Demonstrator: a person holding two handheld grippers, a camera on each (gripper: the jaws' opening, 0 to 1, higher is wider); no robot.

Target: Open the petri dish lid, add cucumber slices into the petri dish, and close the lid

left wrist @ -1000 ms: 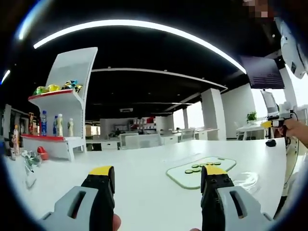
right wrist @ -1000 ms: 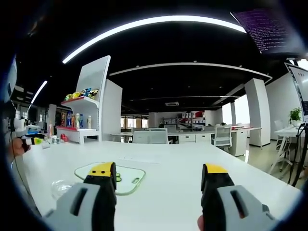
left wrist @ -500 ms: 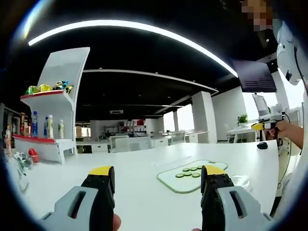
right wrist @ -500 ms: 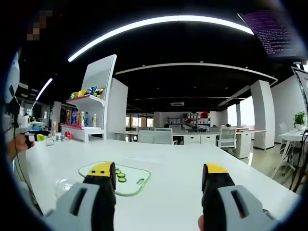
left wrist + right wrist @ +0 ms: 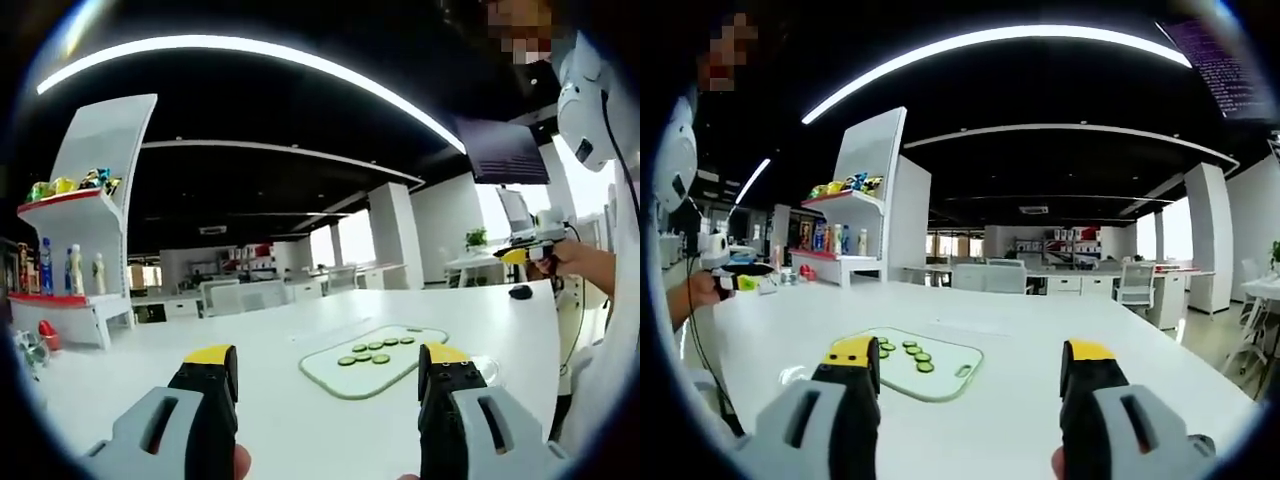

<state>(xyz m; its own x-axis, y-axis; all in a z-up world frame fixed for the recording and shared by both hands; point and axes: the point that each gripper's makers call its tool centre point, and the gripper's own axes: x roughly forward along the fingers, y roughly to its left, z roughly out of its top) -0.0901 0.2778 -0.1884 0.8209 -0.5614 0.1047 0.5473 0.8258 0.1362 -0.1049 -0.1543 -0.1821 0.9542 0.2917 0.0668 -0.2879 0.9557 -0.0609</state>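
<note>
From the left gripper view I see my left tongs (image 5: 325,375) spread apart over the white bench (image 5: 150,370), gripping nothing. Ahead lies a pale cutting board (image 5: 372,358) carrying cucumber slices (image 5: 365,352), and the clear petri dish (image 5: 482,369) sits just beside the board's right end. The right gripper view shows my right tongs (image 5: 972,372) likewise apart and empty, the slices (image 5: 908,354) between them and a snack shelf (image 5: 845,235); the dish is too faint there to be sure.

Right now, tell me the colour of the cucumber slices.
Green cucumber slices, clearest in the left gripper view.
</note>
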